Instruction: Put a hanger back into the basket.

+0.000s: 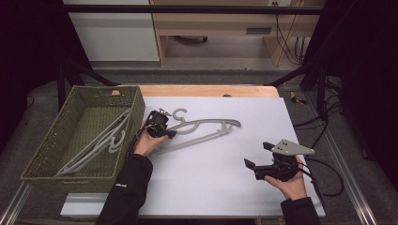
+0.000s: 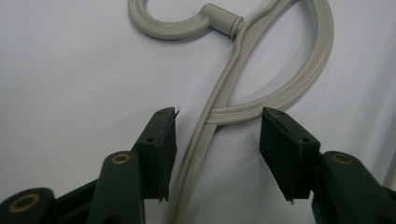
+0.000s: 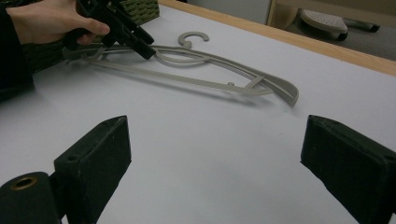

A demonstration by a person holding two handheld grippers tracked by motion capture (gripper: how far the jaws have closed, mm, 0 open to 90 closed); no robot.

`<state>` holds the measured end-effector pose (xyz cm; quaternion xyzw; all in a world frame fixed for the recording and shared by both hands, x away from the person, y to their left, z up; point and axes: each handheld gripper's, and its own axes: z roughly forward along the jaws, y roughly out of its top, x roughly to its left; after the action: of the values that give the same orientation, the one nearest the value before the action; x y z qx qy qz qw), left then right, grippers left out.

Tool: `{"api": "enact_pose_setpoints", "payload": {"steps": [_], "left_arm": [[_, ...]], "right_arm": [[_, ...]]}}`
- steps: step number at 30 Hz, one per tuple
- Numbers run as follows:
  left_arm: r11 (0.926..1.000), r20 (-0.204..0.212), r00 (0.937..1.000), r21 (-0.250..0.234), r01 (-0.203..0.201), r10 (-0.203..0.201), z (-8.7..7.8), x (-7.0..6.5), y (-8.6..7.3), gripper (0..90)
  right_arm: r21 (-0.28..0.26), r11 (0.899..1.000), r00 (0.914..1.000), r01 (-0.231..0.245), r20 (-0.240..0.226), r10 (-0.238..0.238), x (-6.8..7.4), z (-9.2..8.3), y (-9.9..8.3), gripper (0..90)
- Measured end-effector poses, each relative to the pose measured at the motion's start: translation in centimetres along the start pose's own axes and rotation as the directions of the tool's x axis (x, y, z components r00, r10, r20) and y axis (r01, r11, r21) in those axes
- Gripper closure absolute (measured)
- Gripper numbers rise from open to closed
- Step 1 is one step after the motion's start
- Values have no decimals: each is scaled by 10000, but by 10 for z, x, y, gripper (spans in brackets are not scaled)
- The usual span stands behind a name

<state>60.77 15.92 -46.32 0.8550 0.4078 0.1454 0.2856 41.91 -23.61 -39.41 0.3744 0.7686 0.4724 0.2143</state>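
Two hangers [image 1: 101, 140] in basket [image 1: 42, 154], high view

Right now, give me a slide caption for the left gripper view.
Left gripper, jaws apart, straddles the grey hanger on the white table.

The bench [image 1: 225, 178], white on top with a wood far edge, carries a grey hanger [image 1: 206, 129] mid-top and a green basket [image 1: 84, 136] at its left edge.

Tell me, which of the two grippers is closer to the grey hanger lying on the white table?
Left. The left gripper is right at the grey hanger, its jaws straddling the bar near the hook. The right gripper rests apart, nearer the person, with bare table between.
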Motion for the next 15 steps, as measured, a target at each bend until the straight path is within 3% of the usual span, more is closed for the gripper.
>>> {"api": "enact_pose_setpoints", "payload": {"steps": [2,5,7,9,10,12,15], "left_arm": [[9999,38,9999,37,113,-113,0,-1,0,503],[9998,-99,9999,191,-36,38,-1,-2,0,526],[9997,-183,9998,258,-18,23,-2,-2,0,590],[9992,-246,9995,368,184,-175,-5,-4,0,742],[9984,-211,9996,528,201,-190,-6,-6,0,740],[9980,-359,9992,626,-125,147,-7,-13,-1,750],[9961,-111,9992,799,-377,387,-10,-19,-2,768]], "right_arm": [[-1,10000,10000,19,-1,-19,0,0,0,87],[-8,10000,10000,-7,-4,7,0,0,0,88],[-24,10000,10000,1,-28,-1,1,-1,0,88],[-23,10000,10000,0,-5,0,0,0,0,89],[-6,10000,10000,19,-11,-19,1,0,0,89],[7,10000,10000,17,-14,-17,1,1,0,89],[4,10000,10000,25,-13,-25,1,0,0,89]]}}
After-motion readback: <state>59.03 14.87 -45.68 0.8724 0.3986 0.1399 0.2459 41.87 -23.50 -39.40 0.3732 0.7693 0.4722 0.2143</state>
